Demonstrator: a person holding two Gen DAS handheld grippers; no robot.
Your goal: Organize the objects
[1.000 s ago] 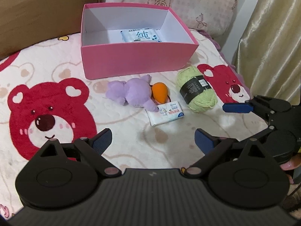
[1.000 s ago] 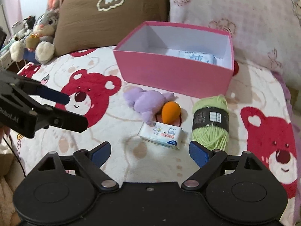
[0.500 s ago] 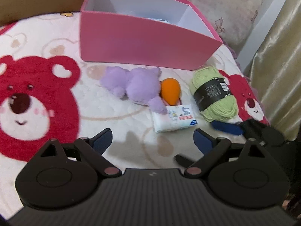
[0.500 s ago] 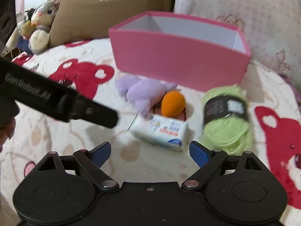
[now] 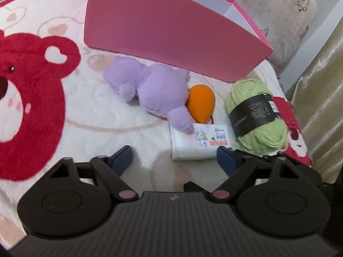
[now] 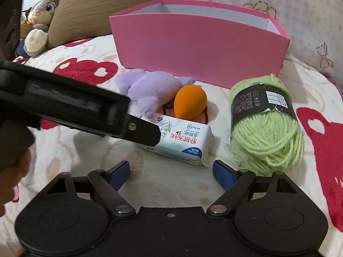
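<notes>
Tongs low in both frames stand wide open, gripping nothing: the left gripper [image 5: 174, 158] and the right gripper [image 6: 171, 173] each point at a white tissue pack [image 5: 198, 144] lying just past the fingertips at frame center. Beyond the pack, touching it, lie a purple plush toy [image 5: 154, 90] and an orange egg-shaped sponge [image 5: 201, 103]. A ball of green yarn [image 6: 265, 122] sits at center right. A pink box [image 6: 199, 51] fills the upper frame on the bear-print blanket [image 5: 32, 98].
</notes>
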